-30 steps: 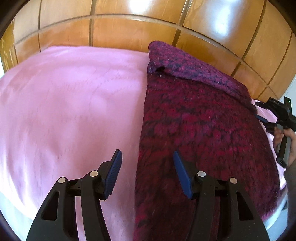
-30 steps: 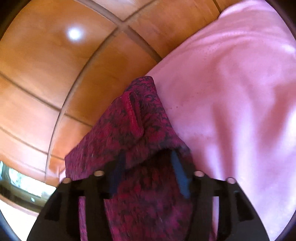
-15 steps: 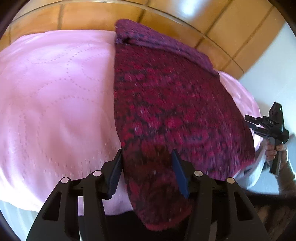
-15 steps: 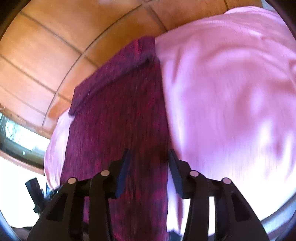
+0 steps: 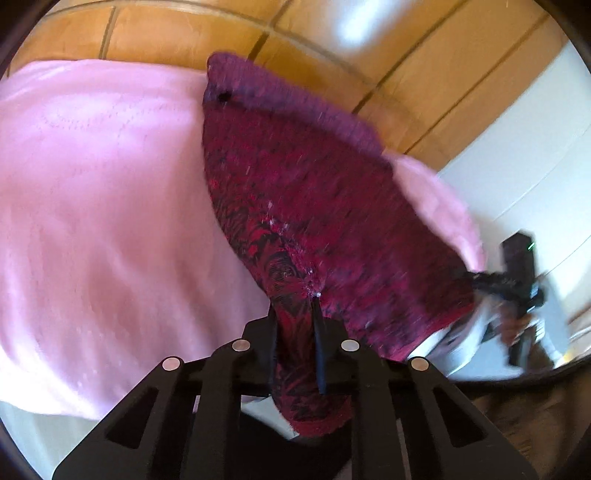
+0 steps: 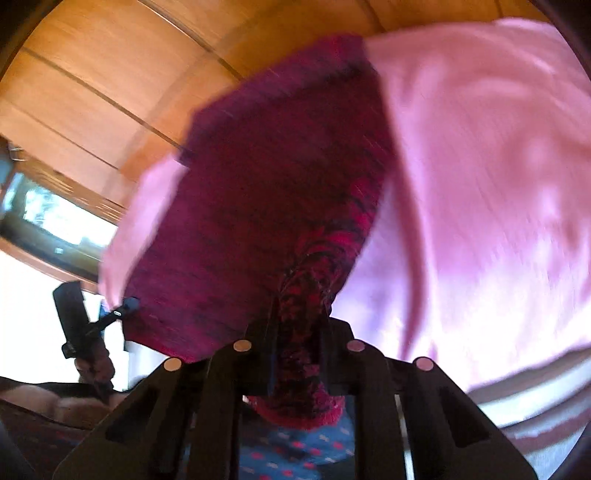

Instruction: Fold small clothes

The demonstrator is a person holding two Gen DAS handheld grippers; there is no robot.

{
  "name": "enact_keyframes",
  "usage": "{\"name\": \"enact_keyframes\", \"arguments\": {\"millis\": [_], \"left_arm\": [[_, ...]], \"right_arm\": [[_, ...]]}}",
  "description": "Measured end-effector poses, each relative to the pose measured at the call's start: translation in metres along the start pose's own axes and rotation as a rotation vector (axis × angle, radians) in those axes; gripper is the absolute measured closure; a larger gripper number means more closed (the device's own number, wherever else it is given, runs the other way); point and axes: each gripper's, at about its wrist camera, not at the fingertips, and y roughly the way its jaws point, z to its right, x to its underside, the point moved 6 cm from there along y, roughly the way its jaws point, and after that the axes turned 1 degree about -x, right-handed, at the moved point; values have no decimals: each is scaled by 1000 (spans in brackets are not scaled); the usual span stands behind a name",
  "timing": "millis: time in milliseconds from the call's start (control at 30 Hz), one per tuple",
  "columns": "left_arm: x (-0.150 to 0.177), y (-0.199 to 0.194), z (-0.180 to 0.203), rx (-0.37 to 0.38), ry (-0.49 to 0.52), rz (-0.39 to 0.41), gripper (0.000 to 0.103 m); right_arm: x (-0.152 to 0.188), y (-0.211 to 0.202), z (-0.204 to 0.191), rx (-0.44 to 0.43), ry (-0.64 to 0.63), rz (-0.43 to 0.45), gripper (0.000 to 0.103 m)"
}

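- A dark red knit [image 5: 306,206], mottled with black, lies on a pink blanket [image 5: 103,206] that covers a bed.
- Its far end is turned over into a purple-looking fold [image 5: 295,99] near the wooden panelling [image 5: 184,33] behind the bed.
- Its near edge reaches the near edge of the bed, and both near corners are pinched and lifted a little off the blanket.
- The left hand-held gripper [image 5: 295,332] has just been closing, and its jaws now stand narrow with one near corner of the knit bunched tightly between the pads.
- A tongue of fabric hangs down below those jaws.
- The right hand-held gripper [image 6: 297,332] has also just been closing and is now clamped narrow on the other near corner, which is gathered into a twisted wad between its fingers.
- In the left view, the right hand-held gripper [image 5: 491,280] shows blurred at the far right, at the knit's edge, with a hand [image 5: 517,325] on its grip.
- In the right view, the left hand-held gripper [image 6: 125,306] shows at the lower left, its tips meeting the knit's corner.
- The blanket stretches bare to one side of the knit.
- A window [image 6: 55,218] shows at the left of the right view.
- Both views are smeared by motion blur.
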Motion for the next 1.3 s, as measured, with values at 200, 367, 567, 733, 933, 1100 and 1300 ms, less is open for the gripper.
{"name": "enact_keyframes", "arguments": {"millis": [200,367,567,733,933,1100,1300], "left_arm": [[-59,-4,8,123,-68,106,90],[-117,29,-12,122,-172,143,90],[-168,81,-54,84,-340,86,90],[-183,93,-77,95,-474,35,75],[-183,50,-96,78,-501,196,35],[-154,34,-97,41,-375,201,35],[-100,67,-70,51,-232,53,35]], "right_arm": [[-65,-3,-25,-121,8,159,88],[-132,32,-11,-75,67,198,88],[-178,73,22,-2,180,178,88],[-187,79,42,-38,235,156,71],[-187,36,35,-121,208,279,24],[-155,17,28,26,35,252,27],[-119,55,37,213,-92,131,52]]}}
